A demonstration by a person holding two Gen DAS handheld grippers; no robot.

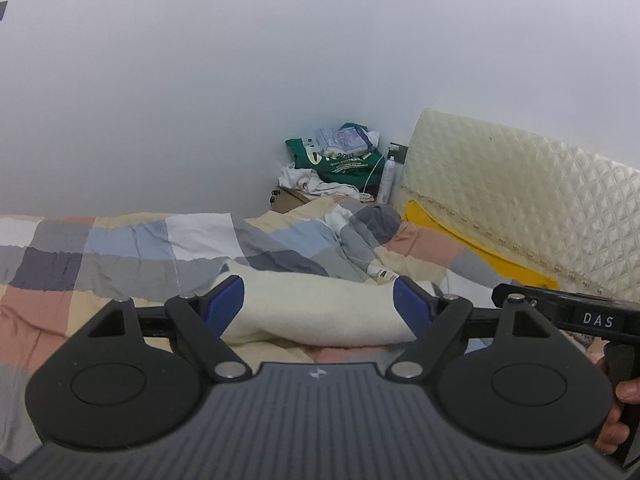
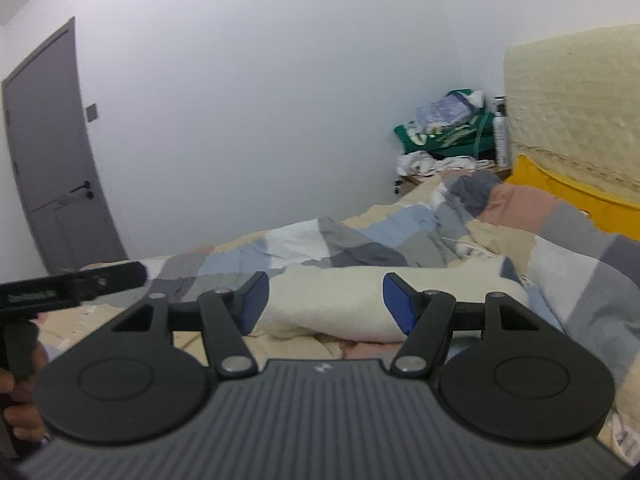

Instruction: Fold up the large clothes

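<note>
Left wrist view: the left tongs [image 1: 318, 304] stand wide apart over a bed, blue pads [image 1: 228, 300] at either side of a folded cream garment [image 1: 320, 308]. The garment lies on the patchwork quilt [image 1: 120, 248] just ahead of the tongs and spans the gap between the pads; from this angle it cannot be told whether the pads touch it, and nothing looks pinched. To the right of these tongs the black body of the right tongs [image 1: 568, 312] reaches in, with a hand [image 1: 618, 416] on its grip at the frame's edge. Beyond the garment, up and right, a quilted cream headboard [image 1: 500, 184] leans above a yellow pillow [image 1: 480, 248]. Straight ahead in the corner sits a green bag [image 1: 344, 164] on a pile of white cloth, with a white spray bottle [image 1: 387, 180] beside it.

Right wrist view: the right tongs [image 2: 326, 302] also stand apart, somewhat narrower than the other pair, with the same cream garment [image 2: 332, 300] lying on the quilt [image 2: 304, 240] in front and across the gap. The picture is a little blurred, and the pads do not appear to press on the cloth. To the left, the left tongs [image 2: 80, 280] show as a black bar with a hand [image 2: 16, 404] below. Far left stands a grey door [image 2: 52, 152]; to the right are the headboard [image 2: 572, 108], the pillow [image 2: 568, 188] and the green bag [image 2: 444, 132].
</note>
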